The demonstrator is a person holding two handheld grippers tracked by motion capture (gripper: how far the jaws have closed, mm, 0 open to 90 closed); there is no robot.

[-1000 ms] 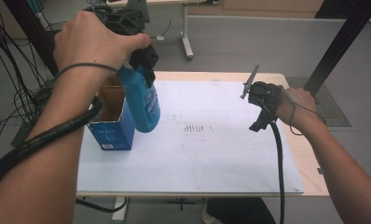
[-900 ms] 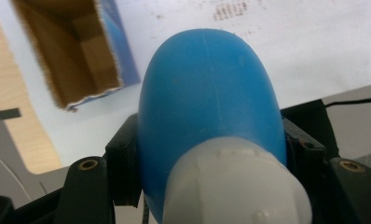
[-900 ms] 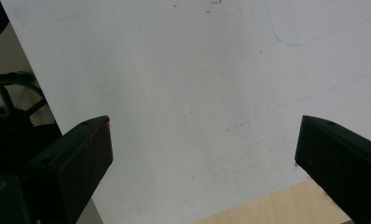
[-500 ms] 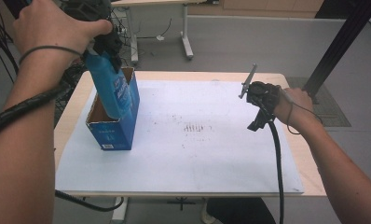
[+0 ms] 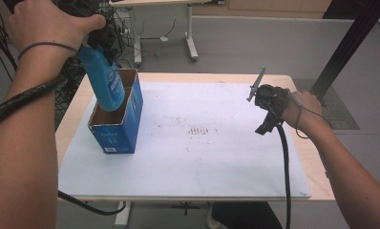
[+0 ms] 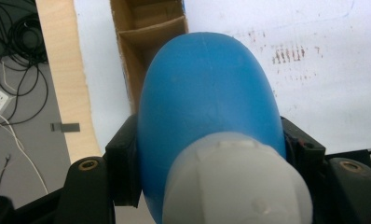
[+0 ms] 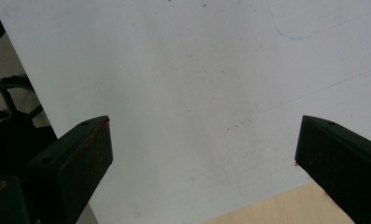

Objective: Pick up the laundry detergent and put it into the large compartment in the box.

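Now my left hand-held gripper (image 6: 207, 154) is clamped around the blue plastic bottle with the white cap (image 5: 103, 81), its base dipping into the open blue cardboard box (image 5: 116, 129) near the bench's (image 5: 193, 77) left edge. Over by the right edge, my right hand-held gripper (image 7: 204, 158) hovers with jaws spread wide, nothing between them, above the white sheet (image 5: 202, 157) covering the bench.

Even, soft daylight; faint shadows; the near blue bottle (image 6: 207, 107) blurs out of focus.
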